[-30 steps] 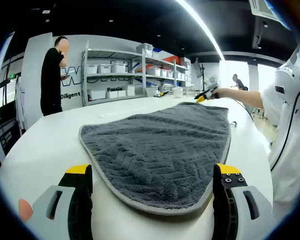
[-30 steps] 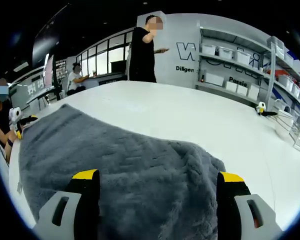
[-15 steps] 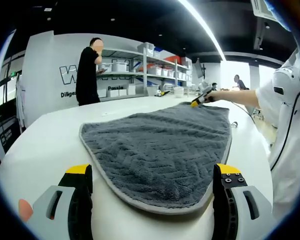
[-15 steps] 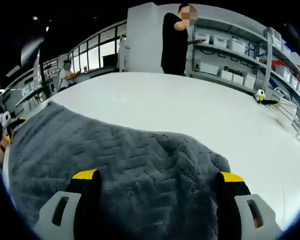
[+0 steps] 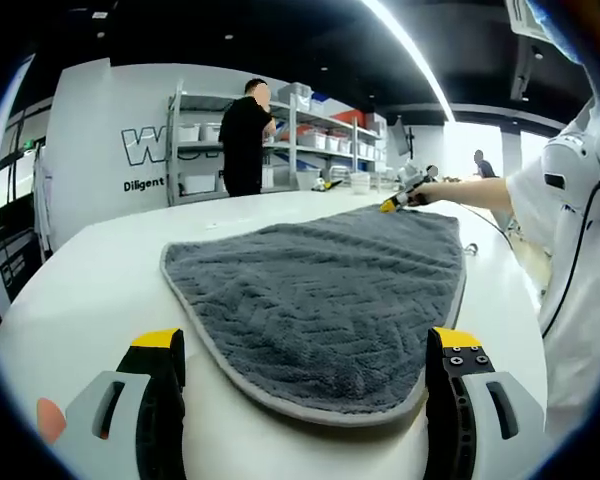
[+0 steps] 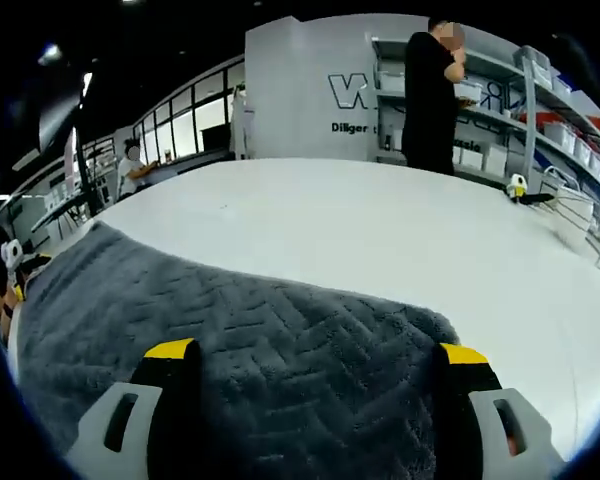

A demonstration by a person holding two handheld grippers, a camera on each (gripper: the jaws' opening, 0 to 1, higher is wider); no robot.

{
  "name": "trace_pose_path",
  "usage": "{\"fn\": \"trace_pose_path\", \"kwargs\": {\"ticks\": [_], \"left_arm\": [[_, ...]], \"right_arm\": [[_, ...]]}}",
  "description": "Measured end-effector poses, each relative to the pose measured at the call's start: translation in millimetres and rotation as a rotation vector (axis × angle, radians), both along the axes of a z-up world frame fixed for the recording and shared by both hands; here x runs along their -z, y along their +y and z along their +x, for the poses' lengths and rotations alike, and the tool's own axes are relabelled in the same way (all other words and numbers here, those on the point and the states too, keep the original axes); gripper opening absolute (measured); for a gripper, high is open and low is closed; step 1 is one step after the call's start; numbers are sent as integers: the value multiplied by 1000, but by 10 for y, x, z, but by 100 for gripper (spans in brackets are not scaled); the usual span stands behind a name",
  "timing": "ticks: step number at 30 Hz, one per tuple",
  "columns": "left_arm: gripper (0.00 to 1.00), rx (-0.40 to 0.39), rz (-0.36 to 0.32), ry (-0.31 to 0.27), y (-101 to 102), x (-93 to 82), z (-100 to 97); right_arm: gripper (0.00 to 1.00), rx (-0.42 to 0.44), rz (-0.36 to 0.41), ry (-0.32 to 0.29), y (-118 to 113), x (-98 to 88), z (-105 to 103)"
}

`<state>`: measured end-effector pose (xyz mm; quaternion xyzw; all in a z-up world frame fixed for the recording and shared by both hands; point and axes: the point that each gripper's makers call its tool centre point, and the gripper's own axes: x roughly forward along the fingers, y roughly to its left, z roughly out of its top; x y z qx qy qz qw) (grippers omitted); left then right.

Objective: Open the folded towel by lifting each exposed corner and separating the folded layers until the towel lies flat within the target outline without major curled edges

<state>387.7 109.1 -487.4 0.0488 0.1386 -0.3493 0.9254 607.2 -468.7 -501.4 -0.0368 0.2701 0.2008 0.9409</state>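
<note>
grey towel [image 5: 325,295] flat on white table [image 5: 90,290] | left tongs [image 5: 305,385] open | right tongs [image 5: 405,196] at far corner

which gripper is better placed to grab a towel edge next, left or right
Probably the right. The right gripper has its open jaws astride the grey towel, with its edge just ahead. The left gripper is also open, but the towel's near hem lies ahead of its tips over bare table.
</note>
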Motion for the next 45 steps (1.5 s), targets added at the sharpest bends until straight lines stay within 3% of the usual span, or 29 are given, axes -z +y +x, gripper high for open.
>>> {"fn": "trace_pose_path", "kwargs": {"ticks": [6, 14, 18, 21, 23, 25, 29, 35, 38, 40, 45], "left_arm": [[99, -1, -7, 0, 4, -9, -2], [99, 0, -13, -5, -3, -29, -8], [99, 2, -13, -8, -7, -39, -11], [99, 5, -14, -10, -12, -48, -12], [99, 6, -15, -11, -10, -54, -11], [99, 7, -18, -12, -10, -60, -11], [99, 13, -19, -15, -16, -67, -14], [99, 18, -23, -19, -22, -77, -21], [99, 16, -33, -23, -15, -94, -24], [99, 14, -44, -24, -11, -106, -28], [99, 8, -55, -22, -8, -113, -44]], "right_arm": [[99, 6, 14, -16, 13, -132, -41], [99, 4, -32, -123, -138, -696, -207], [99, -17, -57, -186, -243, -1000, -402], [99, -29, -32, -238, -260, -1208, -624], [99, -46, -32, -258, -280, -1292, -919], [99, -63, -45, -261, -285, -1285, -1092], [99, -87, -37, -266, -304, -1202, -1764], [99, -29, 18, -319, -363, -1111, -2496], [99, -3, 27, -319, -370, -996, -2724], [99, 26, -14, -303, -401, -857, -2852], [99, 48, -18, -310, -378, -692, -2978]]}}
